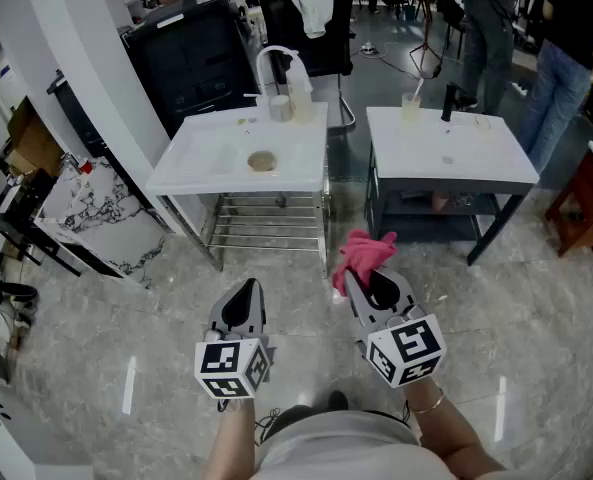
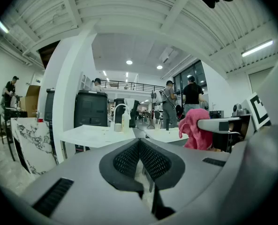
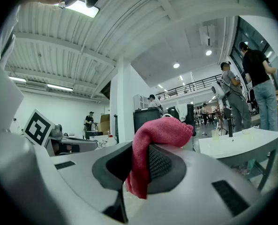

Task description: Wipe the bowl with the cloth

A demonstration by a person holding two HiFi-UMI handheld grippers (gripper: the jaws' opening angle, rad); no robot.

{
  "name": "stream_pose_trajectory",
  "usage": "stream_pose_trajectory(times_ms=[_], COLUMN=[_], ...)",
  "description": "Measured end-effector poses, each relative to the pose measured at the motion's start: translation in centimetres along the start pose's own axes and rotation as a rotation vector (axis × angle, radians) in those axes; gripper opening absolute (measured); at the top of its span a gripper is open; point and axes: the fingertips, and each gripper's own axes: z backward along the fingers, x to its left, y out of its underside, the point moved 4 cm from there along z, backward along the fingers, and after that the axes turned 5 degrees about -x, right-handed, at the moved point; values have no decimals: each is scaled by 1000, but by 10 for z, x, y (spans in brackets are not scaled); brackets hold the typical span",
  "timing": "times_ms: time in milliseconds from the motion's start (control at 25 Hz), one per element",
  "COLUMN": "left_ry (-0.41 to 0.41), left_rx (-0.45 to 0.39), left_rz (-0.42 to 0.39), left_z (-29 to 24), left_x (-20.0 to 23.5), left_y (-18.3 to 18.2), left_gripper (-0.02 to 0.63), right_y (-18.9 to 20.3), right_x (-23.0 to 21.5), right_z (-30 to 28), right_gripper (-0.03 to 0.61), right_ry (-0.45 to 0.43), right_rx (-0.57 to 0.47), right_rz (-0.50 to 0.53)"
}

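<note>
We have the pink cloth [image 1: 364, 252] pinched in the jaws of our right gripper [image 1: 370, 284], its loose end flopping over the top, while our left gripper [image 1: 245, 290] has its jaws closed together on nothing. What we take to be the bowl [image 1: 262, 161], small and tan, sits on the white desk [image 1: 201, 163] with the tap, well apart from both grippers across the floor. We judge the cloth pickup done and the wiping not yet begun: we have to reach the desk and bring cloth to bowl.
</note>
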Motion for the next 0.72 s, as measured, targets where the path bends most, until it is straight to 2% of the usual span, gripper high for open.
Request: stream_pose_trajectory(times_ms=[440, 720], left_ry=[13, -36], left_rx=[13, 36], left_rz=[33, 60], left_z=[9, 4], left_x=[-1, 34], left_y=[6, 15], left_gripper=[20, 21], right_y=[0, 8], right_x=[8, 16], right_z=[6, -21], right_gripper=[72, 74], right_ry=[-27, -45], right_rx=[0, 5], right_rz=[-45, -90])
